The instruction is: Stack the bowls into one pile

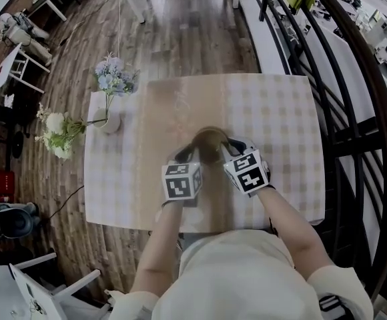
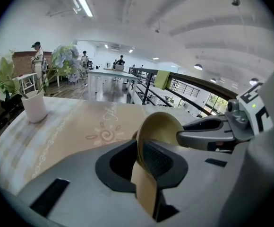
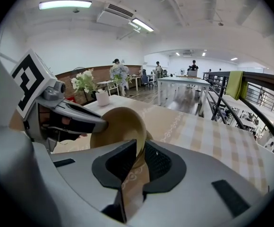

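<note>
A tan bowl hangs tilted over the middle of the checked table, held between both grippers. My left gripper is shut on the bowl's left rim, and my right gripper is shut on its right rim. In the left gripper view the bowl stands on edge, its rim pinched in the left gripper, with the right gripper's finger reaching it from the right. In the right gripper view the bowl has its rim in the right gripper, and the left gripper's finger touches it from the left.
A white vase with blue flowers stands at the table's left edge, with white flowers hanging beyond it. A beige runner crosses the table. A dark railing runs along the right. A white chair stands at lower left.
</note>
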`<move>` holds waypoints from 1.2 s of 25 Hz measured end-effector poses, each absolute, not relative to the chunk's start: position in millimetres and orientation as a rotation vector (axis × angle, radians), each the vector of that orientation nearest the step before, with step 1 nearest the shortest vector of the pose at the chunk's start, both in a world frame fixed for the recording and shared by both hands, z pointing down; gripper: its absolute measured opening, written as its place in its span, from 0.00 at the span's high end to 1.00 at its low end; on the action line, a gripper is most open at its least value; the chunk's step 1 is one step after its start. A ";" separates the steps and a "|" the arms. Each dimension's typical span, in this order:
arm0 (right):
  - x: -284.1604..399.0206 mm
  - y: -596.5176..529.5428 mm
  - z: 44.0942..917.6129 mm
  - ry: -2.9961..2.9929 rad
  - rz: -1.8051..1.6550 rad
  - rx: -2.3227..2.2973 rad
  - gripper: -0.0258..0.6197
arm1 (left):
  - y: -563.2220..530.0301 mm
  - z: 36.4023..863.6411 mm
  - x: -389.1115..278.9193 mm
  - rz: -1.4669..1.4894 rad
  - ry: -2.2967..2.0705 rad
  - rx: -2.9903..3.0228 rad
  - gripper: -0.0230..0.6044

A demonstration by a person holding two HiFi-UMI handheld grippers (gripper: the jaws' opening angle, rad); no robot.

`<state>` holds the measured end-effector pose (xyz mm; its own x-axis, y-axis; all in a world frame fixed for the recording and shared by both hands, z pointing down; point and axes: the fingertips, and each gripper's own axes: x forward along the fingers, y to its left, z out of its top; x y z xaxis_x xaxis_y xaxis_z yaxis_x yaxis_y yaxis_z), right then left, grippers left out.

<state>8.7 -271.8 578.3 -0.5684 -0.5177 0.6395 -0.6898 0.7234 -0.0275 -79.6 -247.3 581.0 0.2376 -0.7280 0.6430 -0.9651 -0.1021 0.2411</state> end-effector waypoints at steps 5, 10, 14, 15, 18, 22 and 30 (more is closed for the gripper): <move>9.9 -271.5 584.4 -2.288 0.394 0.915 0.89 | -248.7 589.9 -79.9 0.580 -1.570 1.885 0.90; 7.3 -272.8 591.6 -2.275 0.412 0.890 0.89 | -254.2 594.8 -82.0 0.612 -1.590 1.867 0.90; 10.4 -274.0 594.0 -2.269 0.417 0.898 0.89 | -255.7 599.1 -80.8 0.624 -1.588 1.863 0.90; 11.2 -274.5 594.9 -2.266 0.415 0.898 0.89 | -255.8 600.1 -80.3 0.627 -1.589 1.863 0.90; 12.8 -275.0 596.1 -2.256 0.413 0.901 0.87 | -256.2 600.1 -80.9 0.620 -1.599 1.860 0.90; 19.8 -271.8 592.9 -2.257 0.413 0.915 0.82 | -253.1 592.1 -80.5 0.589 -1.623 1.853 0.90; 22.7 -259.6 574.8 -2.335 0.400 0.920 0.82 | -241.8 570.6 -77.2 0.492 -1.674 1.859 0.90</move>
<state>22.7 -259.6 574.8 -0.5862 -0.5178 0.6231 -0.6958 0.7158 -0.0597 -77.2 -241.8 570.6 0.1433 -0.7684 0.6237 -0.9837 -0.0412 0.1752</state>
